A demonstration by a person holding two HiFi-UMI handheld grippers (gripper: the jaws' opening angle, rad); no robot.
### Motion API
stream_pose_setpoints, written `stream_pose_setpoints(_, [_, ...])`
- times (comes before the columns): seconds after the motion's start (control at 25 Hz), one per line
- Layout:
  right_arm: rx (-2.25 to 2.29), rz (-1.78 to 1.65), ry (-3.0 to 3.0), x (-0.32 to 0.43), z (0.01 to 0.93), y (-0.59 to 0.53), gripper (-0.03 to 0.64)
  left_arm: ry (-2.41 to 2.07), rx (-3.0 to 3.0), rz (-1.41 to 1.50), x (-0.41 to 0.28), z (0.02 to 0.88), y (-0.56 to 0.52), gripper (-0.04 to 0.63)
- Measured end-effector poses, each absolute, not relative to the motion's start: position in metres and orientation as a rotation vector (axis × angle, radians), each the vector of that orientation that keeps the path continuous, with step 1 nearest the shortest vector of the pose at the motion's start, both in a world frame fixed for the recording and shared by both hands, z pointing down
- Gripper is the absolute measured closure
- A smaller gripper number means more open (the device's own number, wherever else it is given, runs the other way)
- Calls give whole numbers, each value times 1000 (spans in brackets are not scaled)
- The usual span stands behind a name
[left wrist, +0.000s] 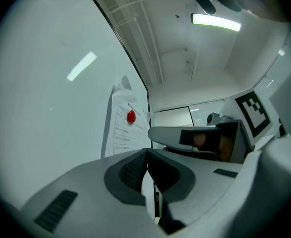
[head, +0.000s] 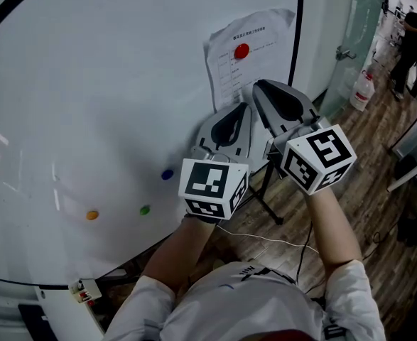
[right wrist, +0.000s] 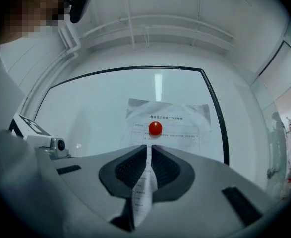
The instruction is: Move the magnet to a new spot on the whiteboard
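A red round magnet [head: 242, 50] pins a printed paper sheet [head: 226, 77] near the right edge of the whiteboard [head: 109, 84]. The right gripper view has the magnet [right wrist: 155, 128] straight ahead, just past the jaw tips. My right gripper [head: 263, 87] is shut and holds nothing; it points at the sheet below the magnet. My left gripper [head: 242, 109] sits beside it, lower and to the left, also shut and empty. In the left gripper view the magnet [left wrist: 131, 116] lies up and to the left of the jaws [left wrist: 146, 153], and the right gripper [left wrist: 185, 135] crosses ahead.
Blue [head: 167, 175], green [head: 145, 209] and orange [head: 92, 215] magnets sit low on the board's left half. The board's black frame [head: 295, 41] runs just right of the sheet. Beyond it are a glass door, a white jug [head: 363, 91] and a distant person [head: 411, 38] on the wood floor.
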State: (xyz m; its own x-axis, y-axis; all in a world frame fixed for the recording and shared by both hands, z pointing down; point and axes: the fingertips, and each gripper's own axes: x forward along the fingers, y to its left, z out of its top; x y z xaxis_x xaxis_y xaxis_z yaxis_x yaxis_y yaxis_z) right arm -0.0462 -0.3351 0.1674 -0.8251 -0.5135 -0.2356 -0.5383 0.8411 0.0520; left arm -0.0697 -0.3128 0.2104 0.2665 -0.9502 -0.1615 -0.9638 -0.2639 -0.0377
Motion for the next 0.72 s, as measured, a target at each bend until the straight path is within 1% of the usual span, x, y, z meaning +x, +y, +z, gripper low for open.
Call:
stream_pose_setpoints(0.08, [-803,193,2809,-50,160,-341,584,1825,-2395,158,-70,211,-316,583])
stream_pose_setpoints(0.2, [-796,230,2816,-58,146,-348,536,1828,-2390,157,-71,209,-319,583])
stream_pose_setpoints(0.32, [-807,267,2808,-63,133,-355,514,1828,-2382,161,-71,205,-322,583])
stream_pose_setpoints(0.48, [-818,300,2811,-69,123,-360,490,1839,-2372,169,-75,202,-325,583])
stream_pose_setpoints(0.72, [-837,311,2827,-77,124,-366,485,1861,-2355,170,-81,204,-327,583])
